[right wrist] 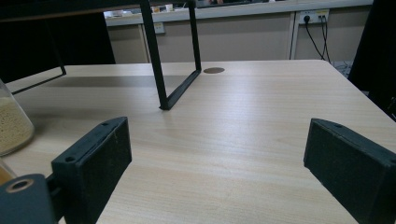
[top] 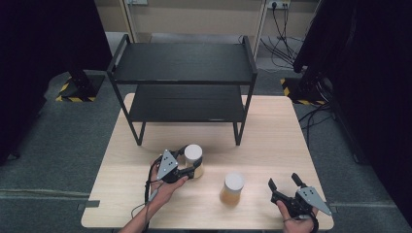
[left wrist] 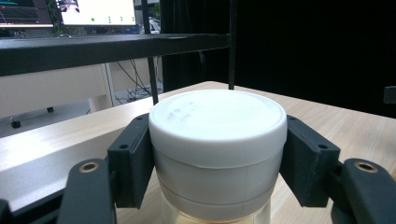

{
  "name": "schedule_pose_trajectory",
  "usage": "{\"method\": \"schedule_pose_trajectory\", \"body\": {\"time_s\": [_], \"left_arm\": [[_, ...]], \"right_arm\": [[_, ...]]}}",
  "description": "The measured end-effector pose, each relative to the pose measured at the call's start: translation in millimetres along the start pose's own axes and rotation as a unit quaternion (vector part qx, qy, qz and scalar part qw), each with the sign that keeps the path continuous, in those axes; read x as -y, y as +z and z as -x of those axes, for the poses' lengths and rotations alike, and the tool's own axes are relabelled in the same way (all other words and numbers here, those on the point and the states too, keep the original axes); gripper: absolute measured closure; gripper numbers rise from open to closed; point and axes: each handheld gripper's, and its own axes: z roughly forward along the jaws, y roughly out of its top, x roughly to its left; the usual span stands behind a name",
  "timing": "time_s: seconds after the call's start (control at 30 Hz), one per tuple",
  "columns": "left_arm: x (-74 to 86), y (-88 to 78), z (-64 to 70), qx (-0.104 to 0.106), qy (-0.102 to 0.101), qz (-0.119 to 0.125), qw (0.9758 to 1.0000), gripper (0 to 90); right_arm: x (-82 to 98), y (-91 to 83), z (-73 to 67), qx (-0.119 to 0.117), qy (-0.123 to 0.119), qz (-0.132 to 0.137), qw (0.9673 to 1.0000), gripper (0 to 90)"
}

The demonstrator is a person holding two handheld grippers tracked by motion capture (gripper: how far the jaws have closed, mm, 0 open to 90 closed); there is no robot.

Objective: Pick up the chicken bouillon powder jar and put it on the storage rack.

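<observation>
Two white-lidded jars stand on the wooden table (top: 272,141). My left gripper (top: 194,162) is shut on the first jar (top: 193,156), left of centre; in the left gripper view both pads press against its white lid (left wrist: 217,122), with pale contents below. The second jar (top: 233,188), with amber contents, stands free between the two hands. My right gripper (top: 284,182) rests near the table's front right edge, open with nothing between its fingers (right wrist: 95,158). In the right gripper view a jar (right wrist: 13,122) with grainy pale contents shows at the left edge.
A black two-tier metal rack (top: 183,82) stands on the far half of the table, its legs (right wrist: 156,60) ahead of the right gripper. Cables and dark stands lie on the floor beyond the table's right side.
</observation>
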Motion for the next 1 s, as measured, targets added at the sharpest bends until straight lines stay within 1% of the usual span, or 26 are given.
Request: {"method": "schedule_pose_trajectory", "body": {"time_s": [0.13,0.3,0.4,0.73,1.0], "left_arm": [[-2.1,-4.6,-1.0,-0.001,-0.006,0.007,1.0,33.7],[-7.4,-12.2,-1.0,-0.002,-0.006,0.017,0.9998,33.7],[-12.4,-18.0,-0.2,-0.005,-0.002,0.023,0.9997,33.7],[-28.8,-40.6,0.2,-0.022,0.007,0.049,0.9985,33.8],[-41.1,-57.4,-1.9,-0.042,0.008,0.07,0.9966,33.8]], "right_arm": [[-0.2,0.1,-0.2,0.0,-0.001,-0.001,1.0,7.8],[-0.1,0.1,-0.4,0.001,-0.001,0.0,1.0,7.8],[0.1,0.0,-0.4,0.001,-0.001,0.0,1.0,7.8],[0.0,0.1,-0.8,0.001,-0.002,0.0,1.0,7.8],[-0.2,0.1,-1.3,0.002,-0.003,-0.001,1.0,7.8]]}}
